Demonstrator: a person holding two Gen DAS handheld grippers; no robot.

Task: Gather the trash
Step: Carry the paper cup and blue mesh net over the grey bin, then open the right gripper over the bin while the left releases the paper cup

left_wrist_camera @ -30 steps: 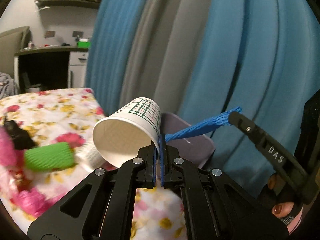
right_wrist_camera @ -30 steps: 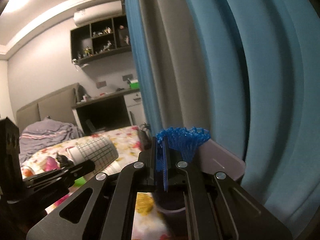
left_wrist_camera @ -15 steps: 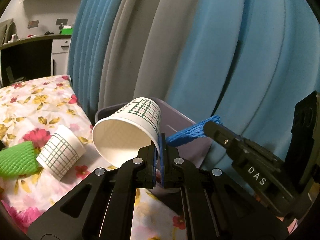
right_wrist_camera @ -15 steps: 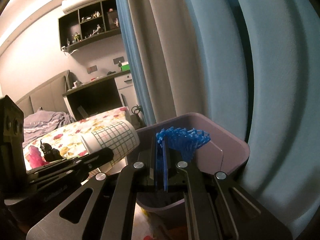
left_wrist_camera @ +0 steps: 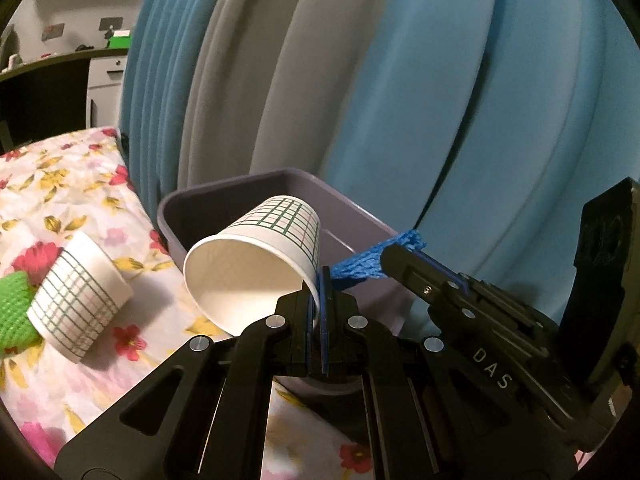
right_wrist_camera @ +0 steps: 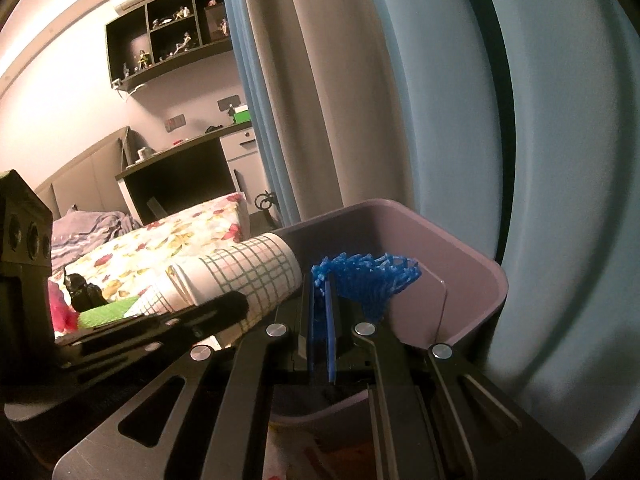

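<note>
Now both grippers hover at the purple bin [left_wrist_camera: 224, 200], the left gripper [left_wrist_camera: 318, 296] clamped on a paper cup's [left_wrist_camera: 260, 256] rim, cup pointing binward, the right gripper [right_wrist_camera: 320, 300] clamped on blue foam netting [right_wrist_camera: 372, 280] above the opening.

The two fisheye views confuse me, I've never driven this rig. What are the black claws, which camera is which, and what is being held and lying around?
No robot arm here: a person holds a two-finger clamp in each hand, and each clamp carries a camera looking along its fingers. In the left wrist view, the left gripper is shut on the rim of a white paper cup with a green grid print; the right gripper enters from the right. In the right wrist view, the right gripper is shut on a blue foam mesh sleeve. Both items hang over a purple plastic bin beside the blue and grey curtain. On the floral bedsheet lie a second grid-print paper cup and a green foam mesh sleeve.
</note>
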